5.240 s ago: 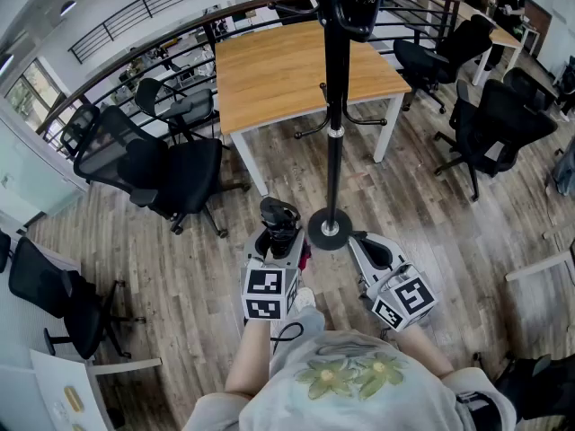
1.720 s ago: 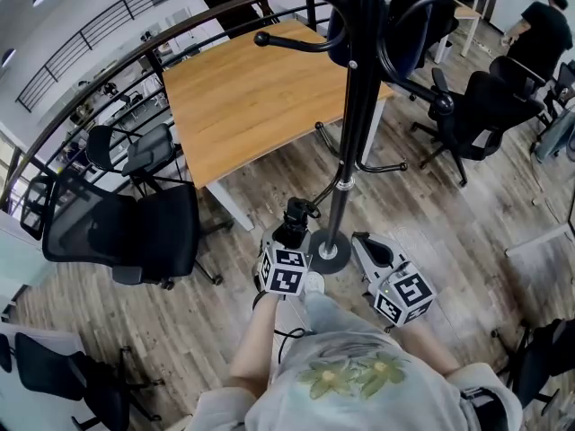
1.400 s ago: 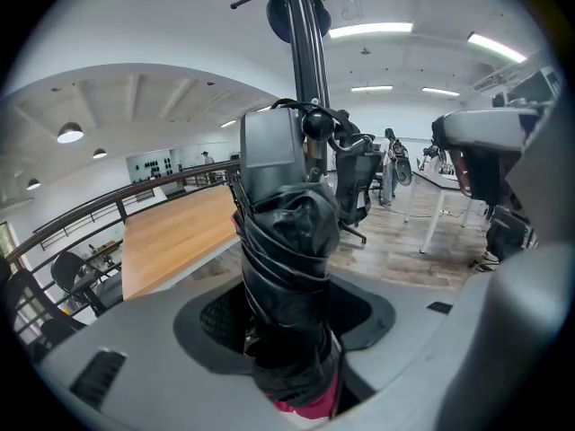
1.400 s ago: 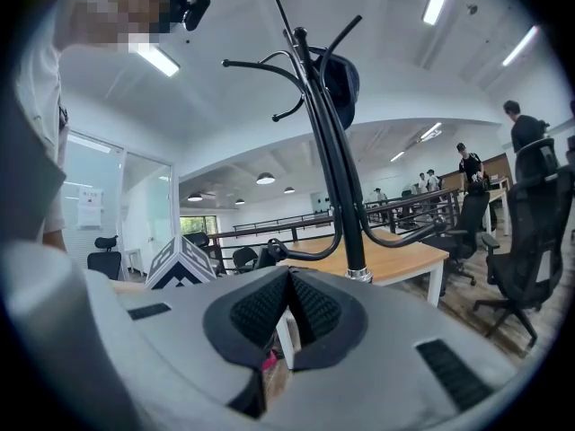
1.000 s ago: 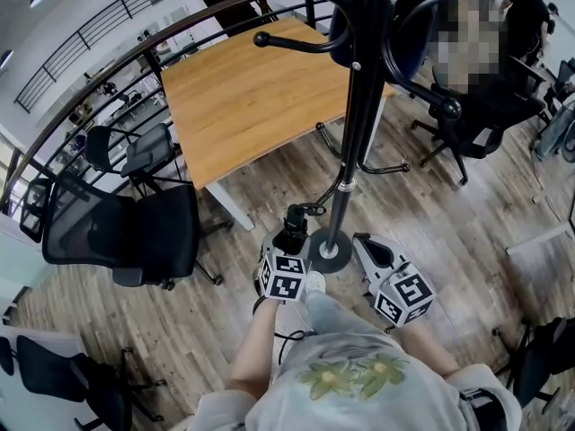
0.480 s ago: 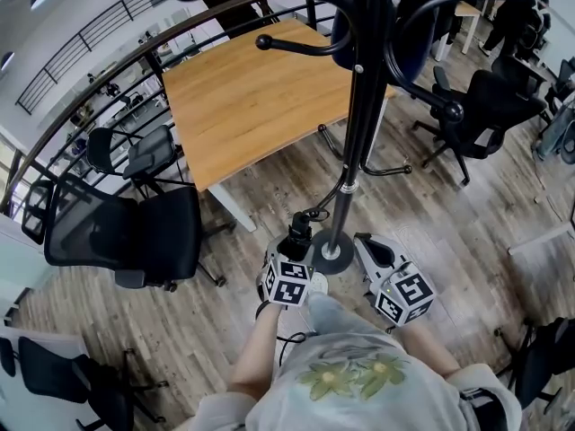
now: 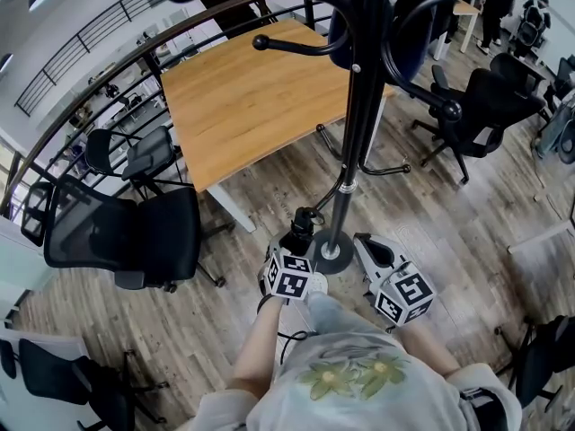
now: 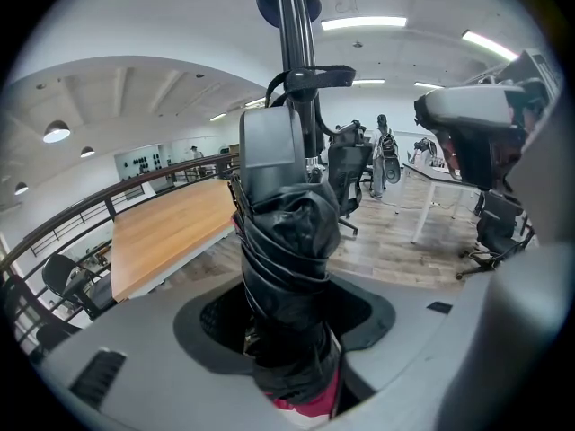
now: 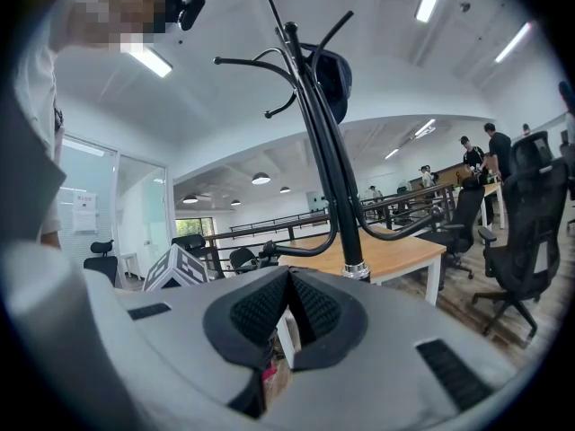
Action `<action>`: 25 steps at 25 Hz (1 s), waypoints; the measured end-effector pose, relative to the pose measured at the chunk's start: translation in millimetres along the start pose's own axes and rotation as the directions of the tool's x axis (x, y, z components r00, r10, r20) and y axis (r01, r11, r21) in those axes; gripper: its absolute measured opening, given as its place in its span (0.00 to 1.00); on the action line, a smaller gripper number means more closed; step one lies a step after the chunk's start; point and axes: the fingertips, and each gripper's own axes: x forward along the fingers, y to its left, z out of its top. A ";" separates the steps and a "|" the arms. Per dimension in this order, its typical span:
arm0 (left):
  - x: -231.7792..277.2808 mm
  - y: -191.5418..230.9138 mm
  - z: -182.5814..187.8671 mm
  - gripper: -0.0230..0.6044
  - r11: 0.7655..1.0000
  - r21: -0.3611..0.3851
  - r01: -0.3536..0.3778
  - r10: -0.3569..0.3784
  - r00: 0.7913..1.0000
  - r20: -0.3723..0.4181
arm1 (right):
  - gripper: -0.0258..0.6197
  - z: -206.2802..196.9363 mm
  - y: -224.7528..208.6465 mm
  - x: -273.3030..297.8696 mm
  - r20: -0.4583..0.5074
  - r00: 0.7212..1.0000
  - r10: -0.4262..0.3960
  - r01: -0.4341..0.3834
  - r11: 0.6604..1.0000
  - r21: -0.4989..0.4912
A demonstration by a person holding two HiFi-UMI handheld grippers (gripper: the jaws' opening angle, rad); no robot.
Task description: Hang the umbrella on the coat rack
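Note:
A folded black umbrella stands between the jaws of my left gripper, which is shut on its wrapped fabric. The umbrella's grey handle and strap loop point up toward the black coat rack pole. From above, the left gripper holds the umbrella just left of the coat rack's round base. My right gripper hangs to the right of the base. The right gripper has its pads together with nothing between them. The rack's curved hooks rise above it.
A dark blue item hangs on the rack's upper hooks. A wooden table stands behind the rack, with black office chairs to its left and right. A railing runs along the far side. People stand in the distance at right.
Over the longer span the rack has come much closer in the head view. In the last second the left gripper with the umbrella drifted slightly toward the pole's base; the right gripper kept still.

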 end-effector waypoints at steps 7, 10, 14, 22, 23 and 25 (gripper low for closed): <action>4.4 2.2 0.4 0.41 1.000 -0.005 -0.014 0.014 1.000 -0.013 | 0.05 -0.7 -2.1 -0.5 0.000 1.000 -0.001 0.001 1.000 0.002; 6.6 2.5 -0.8 0.41 1.000 -0.002 -0.016 0.016 1.000 -0.024 | 0.05 -0.6 -1.8 -0.3 -0.001 1.000 0.001 -0.001 1.000 0.001; 9.0 2.4 -0.7 0.41 1.000 -0.005 -0.011 0.011 1.000 -0.029 | 0.05 -1.3 -2.4 0.4 -0.003 1.000 0.000 0.000 1.000 0.001; 14.7 0.6 -1.2 0.41 1.000 -0.007 0.005 -0.005 0.999 -0.038 | 0.05 -3.0 -2.3 -1.3 -0.006 1.000 -0.007 0.007 1.000 0.002; 15.0 0.4 -0.5 0.41 1.000 -0.010 0.008 -0.008 0.999 -0.036 | 0.05 -2.9 -2.4 -1.5 -0.007 1.000 -0.009 0.009 1.000 0.001; 15.9 0.0 0.7 0.41 1.000 -0.010 0.012 -0.012 0.999 -0.034 | 0.05 -2.8 -3.2 -1.8 -0.008 1.000 -0.012 0.012 1.000 0.001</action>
